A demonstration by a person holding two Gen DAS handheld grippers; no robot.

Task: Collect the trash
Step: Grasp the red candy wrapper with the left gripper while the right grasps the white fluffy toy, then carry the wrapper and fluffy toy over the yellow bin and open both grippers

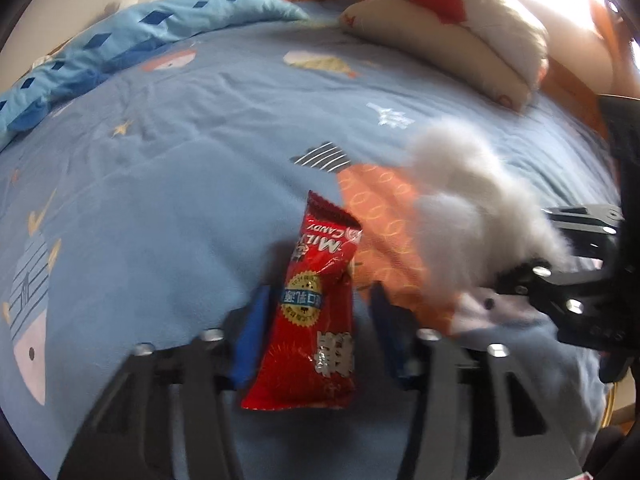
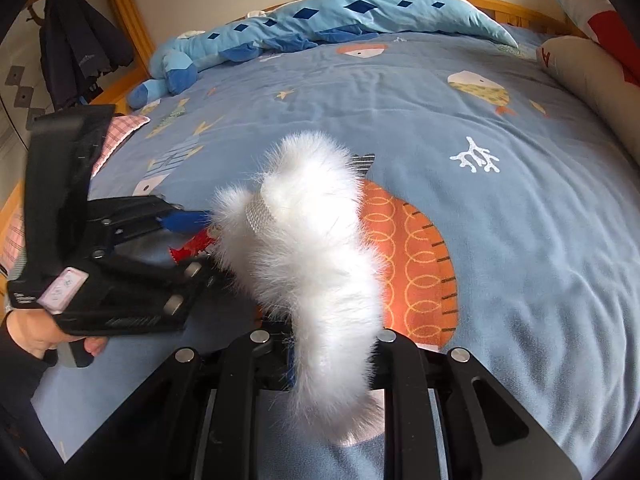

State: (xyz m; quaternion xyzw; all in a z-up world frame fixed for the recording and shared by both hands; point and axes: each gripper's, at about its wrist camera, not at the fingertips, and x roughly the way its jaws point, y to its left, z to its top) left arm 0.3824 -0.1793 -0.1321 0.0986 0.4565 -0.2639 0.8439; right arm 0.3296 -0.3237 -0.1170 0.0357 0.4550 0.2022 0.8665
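Observation:
A red candy wrapper [image 1: 316, 312] lies on the blue bedspread [image 1: 180, 152] between the blue pads of my left gripper [image 1: 318, 300], whose jaws stand apart on either side of it. My right gripper [image 2: 332, 356] is shut on a white fluffy furry piece [image 2: 312, 248] and holds it up above the bed. That furry piece also shows at the right of the left wrist view [image 1: 472, 208], with the right gripper [image 1: 516, 276] behind it. In the right wrist view the left gripper [image 2: 196, 236] is at the left, with a bit of the red wrapper [image 2: 196, 246] by its pads.
A blue plush toy [image 2: 280, 32] lies along the far edge of the bed. Cream and red pillows [image 1: 452, 36] lie at the far right. A wooden bed frame [image 2: 120, 32] runs around the bed. Dark jackets [image 2: 76, 52] hang at the far left.

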